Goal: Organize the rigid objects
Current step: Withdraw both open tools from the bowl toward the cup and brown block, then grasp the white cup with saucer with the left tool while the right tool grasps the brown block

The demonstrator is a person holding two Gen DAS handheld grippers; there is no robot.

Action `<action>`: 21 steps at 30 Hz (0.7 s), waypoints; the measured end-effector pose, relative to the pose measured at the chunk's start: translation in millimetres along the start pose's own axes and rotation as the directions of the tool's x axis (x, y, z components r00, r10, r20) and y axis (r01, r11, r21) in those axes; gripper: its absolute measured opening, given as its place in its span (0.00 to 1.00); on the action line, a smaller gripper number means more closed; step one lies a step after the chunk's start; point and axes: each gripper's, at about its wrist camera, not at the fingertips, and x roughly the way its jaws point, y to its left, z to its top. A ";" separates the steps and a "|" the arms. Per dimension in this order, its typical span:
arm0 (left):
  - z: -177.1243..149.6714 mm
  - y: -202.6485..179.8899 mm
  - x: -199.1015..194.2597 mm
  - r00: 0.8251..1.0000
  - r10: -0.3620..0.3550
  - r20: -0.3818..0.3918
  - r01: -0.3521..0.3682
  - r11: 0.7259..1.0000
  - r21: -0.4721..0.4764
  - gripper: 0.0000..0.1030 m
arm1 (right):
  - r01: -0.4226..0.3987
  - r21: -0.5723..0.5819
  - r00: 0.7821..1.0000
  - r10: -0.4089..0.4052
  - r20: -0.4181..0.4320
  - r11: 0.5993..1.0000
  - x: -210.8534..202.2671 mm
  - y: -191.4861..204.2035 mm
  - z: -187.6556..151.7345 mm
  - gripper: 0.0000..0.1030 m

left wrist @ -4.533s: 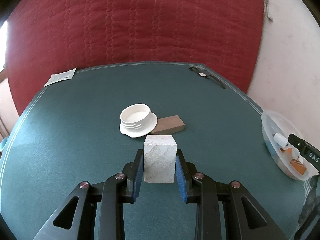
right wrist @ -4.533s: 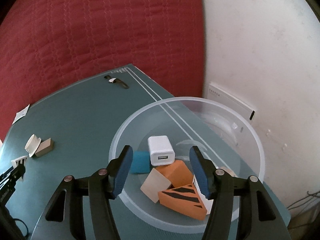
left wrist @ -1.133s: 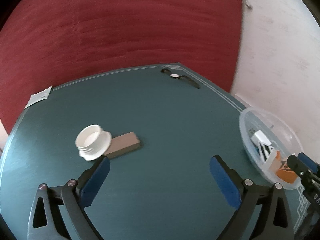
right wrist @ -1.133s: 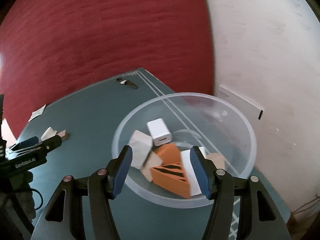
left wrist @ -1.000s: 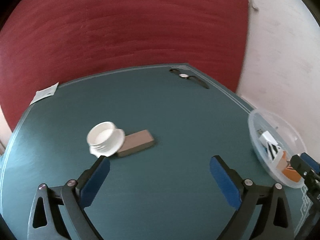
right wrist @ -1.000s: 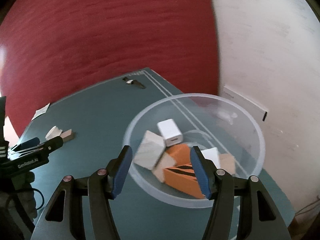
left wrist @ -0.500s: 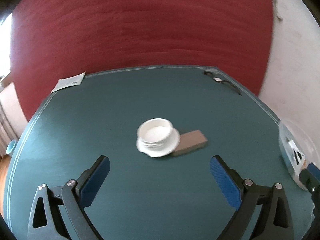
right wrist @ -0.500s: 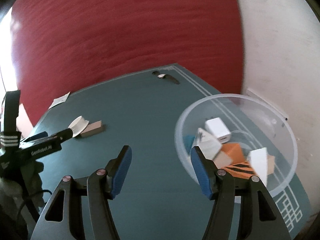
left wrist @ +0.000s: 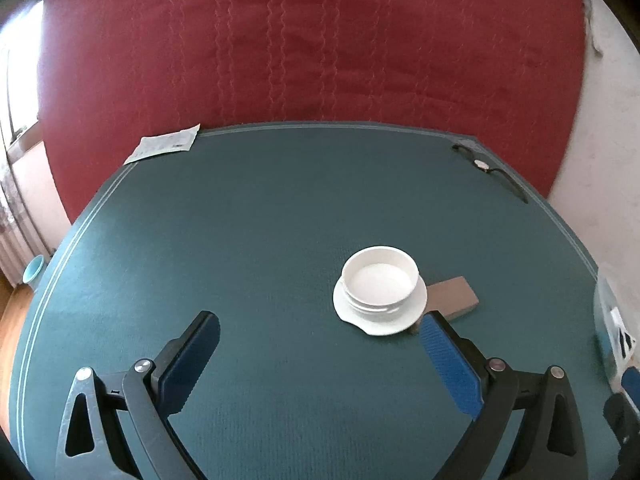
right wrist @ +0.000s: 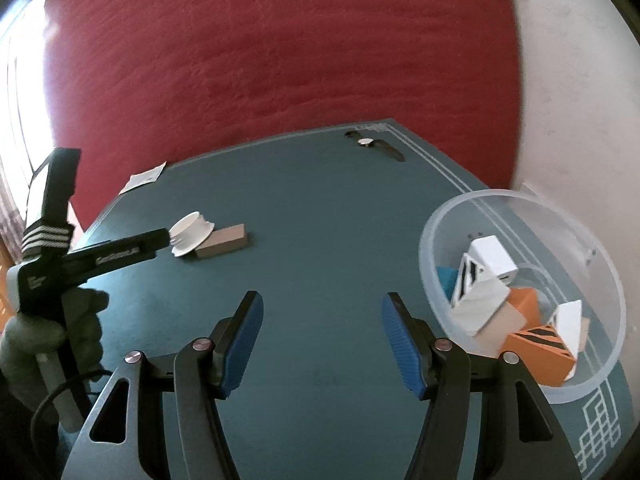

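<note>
We judge the sorting mostly done: the clear bowl (right wrist: 524, 280) at the right of the right wrist frame already holds a jumble of blocks and a white charger (right wrist: 494, 258), gathered there so the green surface (left wrist: 260, 240) is tidied. Two things remain loose, the white lid (left wrist: 379, 289) and the brown block (left wrist: 452, 298) touching its right side, right of centre in the left wrist frame. Our left claw (left wrist: 320, 344) points toward them with its jaws spread wide and nothing between, the right pad just beside the lid's rim. Our right claw (right wrist: 322, 340) hangs level above bare surface, left of the bowl, likewise parted and empty. A wristwatch (right wrist: 374, 143) lies at the far edge.
</note>
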 end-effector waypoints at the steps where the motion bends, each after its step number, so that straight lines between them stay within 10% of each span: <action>1: 0.9 -0.8 1.9 1.000 -0.003 -0.004 0.003 1.000 0.002 0.99 | -0.004 -0.003 1.000 0.004 -0.003 1.000 1.4 2.0 -0.2 0.61; 12: 16.3 -12.9 22.6 0.999 -0.038 -0.029 0.038 0.999 0.016 0.97 | -0.040 -0.030 0.998 0.039 -0.045 0.999 16.3 14.9 -2.1 0.61; 21: 16.8 -16.4 40.2 0.992 -0.107 -0.061 0.108 0.994 0.008 0.69 | -0.056 -0.039 0.995 0.053 -0.081 0.998 28.5 23.5 -1.3 0.61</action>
